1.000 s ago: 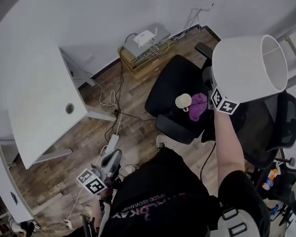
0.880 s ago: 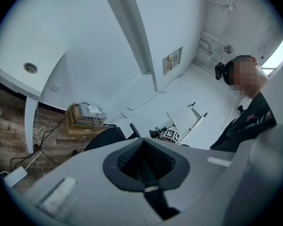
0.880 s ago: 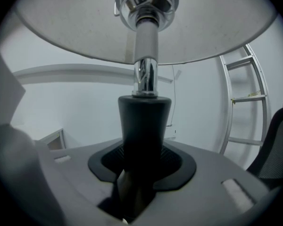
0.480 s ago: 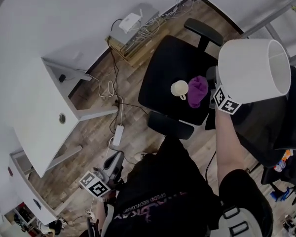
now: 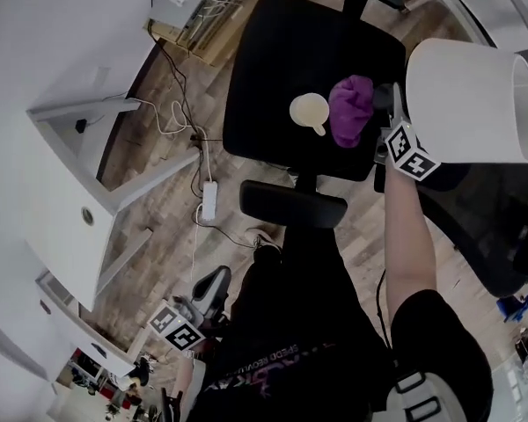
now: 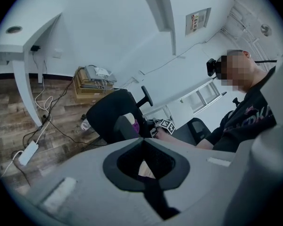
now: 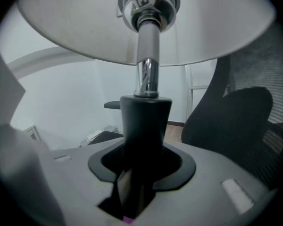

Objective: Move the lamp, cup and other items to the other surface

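while the right hand-held gripper [image 5: 394,139] pinches the lamp [image 5: 466,99] by its black stem, the lamp is up in the air, clear of any surface. in the head view its white shade lies sideways with the open end to the right, just beside the right edge of the black chair [image 5: 273,69]. the right gripper view shows the stem seated in the hollow between the two jaws, which press on it from both sides, with the chrome neck and the underside of the shade above.

on the seat of the black chair sits the cup [image 5: 309,112], pale and round, its handle pointing toward the purple cloth [image 5: 352,111] that lies bunched just beside it. both are near the lamp's stem.

the left hand-held gripper [image 5: 207,290] hangs low by the person's side over the wooden floor [image 5: 158,262], well apart from the chair seat. its own view shows the jaws pressed together at the tips, gripping nothing.

the white counter [image 5: 62,192] stands at the left, and a power strip [image 5: 209,200] lies on the floor between it and the chair.
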### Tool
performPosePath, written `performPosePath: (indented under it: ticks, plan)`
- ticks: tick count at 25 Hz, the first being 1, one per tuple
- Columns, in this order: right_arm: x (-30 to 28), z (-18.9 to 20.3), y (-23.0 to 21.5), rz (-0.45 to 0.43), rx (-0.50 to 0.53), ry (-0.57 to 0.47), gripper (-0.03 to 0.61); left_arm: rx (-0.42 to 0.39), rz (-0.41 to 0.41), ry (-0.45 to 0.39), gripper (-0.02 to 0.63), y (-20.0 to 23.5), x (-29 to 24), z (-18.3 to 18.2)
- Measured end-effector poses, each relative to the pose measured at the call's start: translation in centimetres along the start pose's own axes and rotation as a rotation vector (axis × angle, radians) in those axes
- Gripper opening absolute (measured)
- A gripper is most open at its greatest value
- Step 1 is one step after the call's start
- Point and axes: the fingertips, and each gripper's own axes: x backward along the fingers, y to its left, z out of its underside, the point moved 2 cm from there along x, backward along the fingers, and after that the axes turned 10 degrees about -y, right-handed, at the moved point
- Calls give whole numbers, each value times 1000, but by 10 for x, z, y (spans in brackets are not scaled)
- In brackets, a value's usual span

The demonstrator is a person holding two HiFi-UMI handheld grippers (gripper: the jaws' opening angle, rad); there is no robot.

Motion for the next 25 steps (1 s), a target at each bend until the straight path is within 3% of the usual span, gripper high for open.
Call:
performPosePath:
  ticks: [13, 25]
  plan:
    - [-41, 115, -24, 21, -66, 119, 162, 15, -74, 201, -5, 21, -27, 39]
    - [-44, 130, -21, 11, -48, 150, 169, 61, -24, 143, -5, 28, -46, 35]
